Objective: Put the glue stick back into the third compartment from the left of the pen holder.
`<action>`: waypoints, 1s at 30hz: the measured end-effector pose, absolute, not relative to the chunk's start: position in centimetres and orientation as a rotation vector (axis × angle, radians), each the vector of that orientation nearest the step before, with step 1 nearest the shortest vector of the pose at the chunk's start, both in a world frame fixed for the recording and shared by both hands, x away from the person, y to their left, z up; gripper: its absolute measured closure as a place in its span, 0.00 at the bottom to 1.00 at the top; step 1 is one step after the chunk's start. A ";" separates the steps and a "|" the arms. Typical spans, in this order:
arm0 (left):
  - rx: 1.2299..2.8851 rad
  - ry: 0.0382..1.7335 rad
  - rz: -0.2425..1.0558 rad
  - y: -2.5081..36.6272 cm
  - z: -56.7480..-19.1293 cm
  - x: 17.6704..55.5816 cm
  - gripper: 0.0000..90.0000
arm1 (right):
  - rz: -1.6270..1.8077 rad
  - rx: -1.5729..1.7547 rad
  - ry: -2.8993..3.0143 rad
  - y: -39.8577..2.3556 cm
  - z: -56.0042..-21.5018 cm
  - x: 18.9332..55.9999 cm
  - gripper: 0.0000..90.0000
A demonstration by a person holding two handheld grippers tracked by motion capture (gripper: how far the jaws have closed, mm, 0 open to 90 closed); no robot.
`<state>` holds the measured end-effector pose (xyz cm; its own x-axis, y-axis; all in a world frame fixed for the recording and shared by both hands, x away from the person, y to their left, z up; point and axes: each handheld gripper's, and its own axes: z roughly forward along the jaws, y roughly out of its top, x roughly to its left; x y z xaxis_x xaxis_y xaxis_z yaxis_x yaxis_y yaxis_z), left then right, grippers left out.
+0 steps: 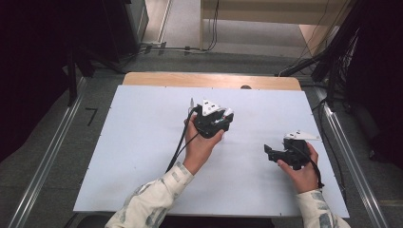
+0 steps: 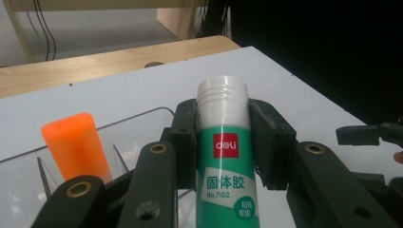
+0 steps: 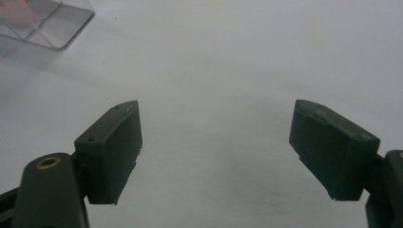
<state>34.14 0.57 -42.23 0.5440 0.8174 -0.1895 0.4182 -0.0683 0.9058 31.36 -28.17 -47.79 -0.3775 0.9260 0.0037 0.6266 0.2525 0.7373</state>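
Note:
A green and white glue stick (image 2: 223,156) with a red "deli" label and a white threaded top stands upright between the jaws of my left gripper (image 2: 222,118), whose pads press on both its sides. In the high view the left gripper (image 1: 212,118) is held over the middle of the white table (image 1: 142,142), and the glue stick is hidden by it. My right gripper (image 3: 228,142) hovers low over bare table with its jaws wide apart and nothing between them. It sits at the right of the table (image 1: 269,153), pointing left.
A clear plastic organizer (image 2: 142,118) with dividers stands just beyond the left gripper, with an orange block-shaped item (image 2: 73,145) upright in it. A corner of the organizer (image 3: 47,23) lies far ahead of the right gripper. Bare wood (image 1: 209,78) borders the table's far edge.

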 end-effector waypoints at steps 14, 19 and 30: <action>1.658 1.088 0.459 0.7 -41.6 36.4 0.73 | 0.924 1.409 2.101 -28.2 -47.8 31.4 0.19; 1.654 1.100 0.469 0.5 -41.5 37.2 0.73 | 0.923 1.409 2.103 -28.2 -47.8 31.4 0.19; 1.656 1.109 0.486 0.1 -41.3 38.3 0.73 | 0.926 1.410 2.103 -28.2 -47.8 31.4 0.19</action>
